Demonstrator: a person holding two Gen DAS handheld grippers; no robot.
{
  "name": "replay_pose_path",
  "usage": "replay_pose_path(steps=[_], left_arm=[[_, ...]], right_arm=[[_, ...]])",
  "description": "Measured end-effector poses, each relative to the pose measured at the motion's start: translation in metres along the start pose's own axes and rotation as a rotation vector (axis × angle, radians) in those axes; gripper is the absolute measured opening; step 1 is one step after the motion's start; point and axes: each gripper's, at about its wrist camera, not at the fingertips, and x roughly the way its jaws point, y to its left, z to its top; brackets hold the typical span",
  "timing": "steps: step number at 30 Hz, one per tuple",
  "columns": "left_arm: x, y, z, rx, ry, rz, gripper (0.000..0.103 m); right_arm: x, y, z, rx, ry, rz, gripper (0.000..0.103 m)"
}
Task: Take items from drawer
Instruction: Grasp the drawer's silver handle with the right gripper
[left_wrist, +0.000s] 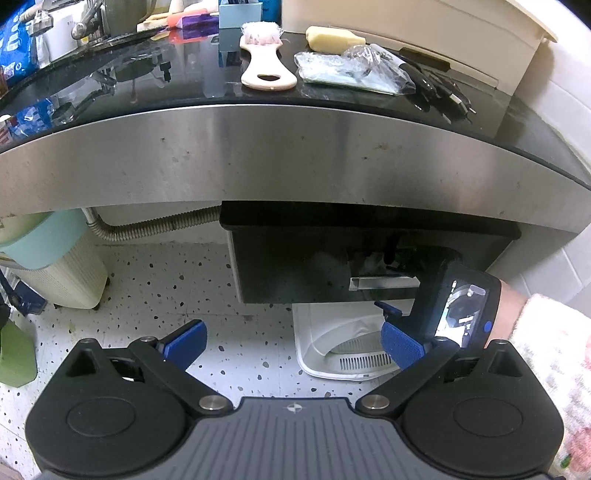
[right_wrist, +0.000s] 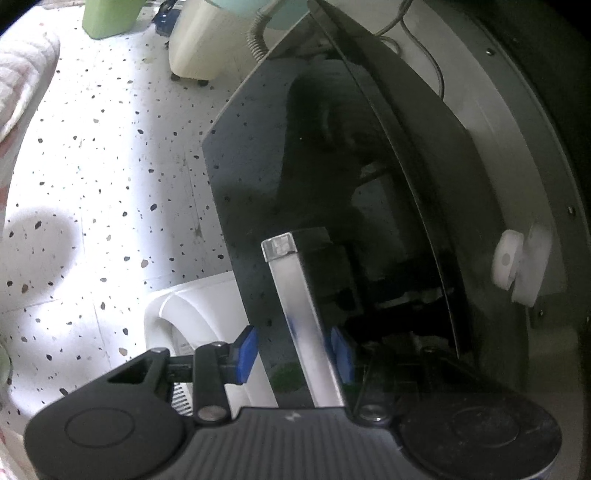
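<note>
Closest in, the left gripper (left_wrist: 291, 341) is just hanging over the speckled floor (left_wrist: 155, 288) with its two blue pads spread wide and nothing between them. A bit past it there's one white plastic bin (left_wrist: 332, 354) sitting on the floor, right under the drawer. The right gripper (right_wrist: 293, 349) is at the one black drawer (left_wrist: 295, 266), which hangs under the steel counter edge (left_wrist: 280, 155). Its two blue pads sit on either side of the clear bar handle (right_wrist: 295, 295) on the drawer front, but I honestly can't tell if they're actually pinching it or just sitting around it. What's inside the drawer is too dark to make out. Off to the left there's one cream ribbed bin with a mint lid (left_wrist: 55, 266) and one corrugated metal hose (left_wrist: 155, 225) running behind it. Up top on the black countertop (left_wrist: 177, 81) I count one pale brush (left_wrist: 264, 59) with a loop handle, one yellowish block (left_wrist: 332, 38), one clear plastic bag (left_wrist: 351, 70) with stuff in it, and a bundle of black cable plugs (left_wrist: 439, 88) just right of the bag. Further back it's clutter, including one light blue box (left_wrist: 240, 13).
</note>
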Motion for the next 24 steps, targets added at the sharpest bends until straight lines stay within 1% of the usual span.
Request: replay_pose_path(steps=[11, 15, 24], left_arm=[[0.0, -0.002, -0.002, -0.003, 0.003, -0.006, 0.102], [-0.001, -0.004, -0.004, 0.002, 0.003, -0.006, 0.102], [-0.004, 0.001, -0.006, -0.009, 0.003, -0.001, 0.102]], right_arm=[[-0.007, 0.013, -0.001, -0.026, -0.007, -0.002, 0.044], [-0.01, 0.012, -0.003, -0.016, -0.007, 0.006, 0.043], [-0.011, 0.013, -0.003, -0.037, -0.001, 0.003, 0.044]])
